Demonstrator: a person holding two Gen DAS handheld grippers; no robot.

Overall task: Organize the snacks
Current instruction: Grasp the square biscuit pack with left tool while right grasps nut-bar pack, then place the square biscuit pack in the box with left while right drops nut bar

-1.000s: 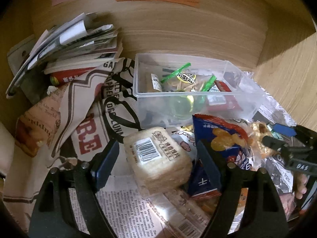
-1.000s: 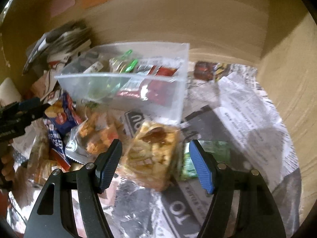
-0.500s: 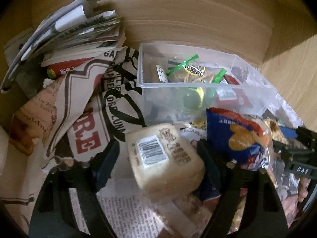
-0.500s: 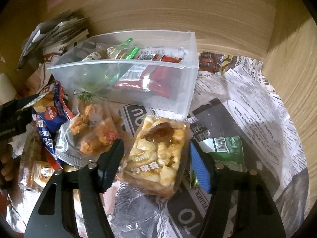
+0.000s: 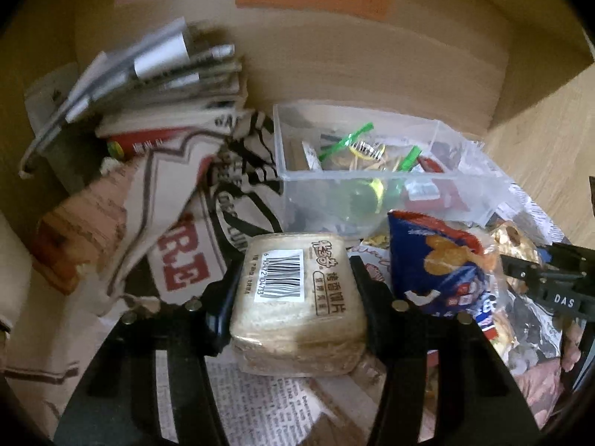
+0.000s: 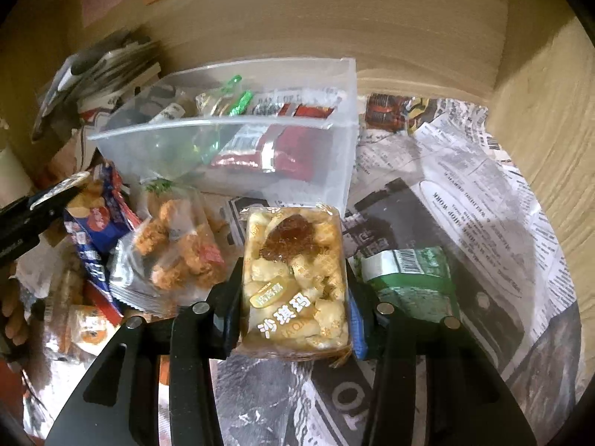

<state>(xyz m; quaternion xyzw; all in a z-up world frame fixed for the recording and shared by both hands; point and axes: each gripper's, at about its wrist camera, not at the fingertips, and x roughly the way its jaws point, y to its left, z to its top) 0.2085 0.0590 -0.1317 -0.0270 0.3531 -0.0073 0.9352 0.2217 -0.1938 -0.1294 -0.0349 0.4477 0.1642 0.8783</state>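
Note:
My left gripper (image 5: 293, 293) is shut on a beige wrapped bread-slice pack (image 5: 297, 316) with a barcode label, held above the newspaper. My right gripper (image 6: 293, 297) is shut on a clear-wrapped sachima rice-puff cake (image 6: 293, 282). A clear plastic bin (image 5: 372, 200) holding several snack packets stands just beyond both, and it also shows in the right wrist view (image 6: 297, 189). A blue chip bag (image 5: 438, 267) lies to the right of the bread pack. The right gripper's body (image 5: 550, 282) shows at the right edge of the left wrist view.
Newspaper (image 6: 465, 193) covers the surface. A pile of snack packets (image 6: 174, 256) lies left of the cake, a green packet (image 6: 409, 278) right of it. Stacked magazines (image 5: 148, 85) lean at the back left. Wooden walls (image 6: 372, 29) close the back and right.
Both grippers have closed from open onto their packs: left onto the bread pack, right onto the sachima cake. Both packs sit higher and nearer between the fingers.

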